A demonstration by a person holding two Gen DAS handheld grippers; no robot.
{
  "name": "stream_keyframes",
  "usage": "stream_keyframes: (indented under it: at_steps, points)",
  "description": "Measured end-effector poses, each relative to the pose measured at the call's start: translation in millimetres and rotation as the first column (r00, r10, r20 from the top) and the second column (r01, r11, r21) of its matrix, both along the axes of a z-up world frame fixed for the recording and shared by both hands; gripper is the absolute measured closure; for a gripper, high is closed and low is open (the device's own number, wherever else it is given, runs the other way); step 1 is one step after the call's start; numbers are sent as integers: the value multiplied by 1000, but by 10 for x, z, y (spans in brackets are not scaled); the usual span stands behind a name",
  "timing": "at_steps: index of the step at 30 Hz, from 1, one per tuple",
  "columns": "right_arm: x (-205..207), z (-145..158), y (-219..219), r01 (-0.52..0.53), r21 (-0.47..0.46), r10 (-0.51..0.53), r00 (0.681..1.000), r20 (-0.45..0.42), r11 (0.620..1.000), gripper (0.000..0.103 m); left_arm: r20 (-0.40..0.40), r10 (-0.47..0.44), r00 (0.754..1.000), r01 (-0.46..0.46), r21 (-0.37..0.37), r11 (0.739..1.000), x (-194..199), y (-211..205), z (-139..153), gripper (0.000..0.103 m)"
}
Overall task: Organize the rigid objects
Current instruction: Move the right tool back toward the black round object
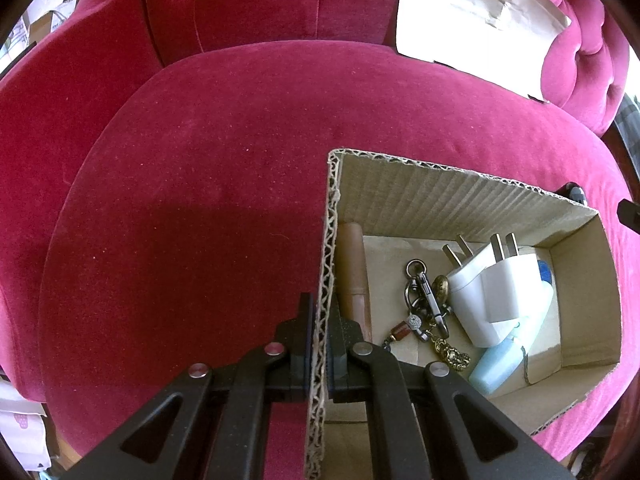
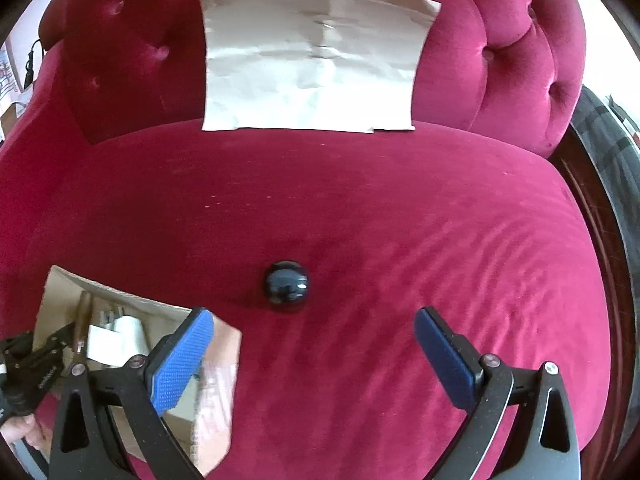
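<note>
Box (image 2: 132,320) on the seat cushion (image 2: 360,208) — ball (image 2: 286,286) just right of it, paper (image 2: 316,56) behind.

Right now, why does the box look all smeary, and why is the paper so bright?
Right wrist view: the cardboard box corner nearest the camera is motion-blurred, while the black ball stays fairly sharp with a small glint. Left wrist view: the paper sheet is washed out by strong light, and the fisheye lens bends the sofa.

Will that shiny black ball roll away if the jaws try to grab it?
Probably a bit. The black ball looks round and glossy, so it may slip or roll when nudged. The soft velvet cushion it sits on should slow it. It looks hard, so likely won't squash.
</note>
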State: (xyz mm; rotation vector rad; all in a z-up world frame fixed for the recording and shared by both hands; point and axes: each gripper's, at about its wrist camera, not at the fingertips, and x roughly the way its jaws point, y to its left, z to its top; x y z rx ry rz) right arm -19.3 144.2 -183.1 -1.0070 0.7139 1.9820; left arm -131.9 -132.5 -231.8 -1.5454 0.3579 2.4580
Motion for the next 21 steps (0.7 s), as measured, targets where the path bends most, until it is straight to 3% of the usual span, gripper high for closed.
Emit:
stream_keyframes:
  at_steps: [16, 21]
  points:
    - [0, -313, 198, -64, -24, 63, 997, -41, 998, 1, -2, -3, 1000, 3, -4, 1000, 0, 12, 5, 98]
    - [-105, -384, 264, -88, -34, 88, 996, -19, 996, 1, -2, -4, 1000, 4, -4, 1000, 1, 13, 4, 98]
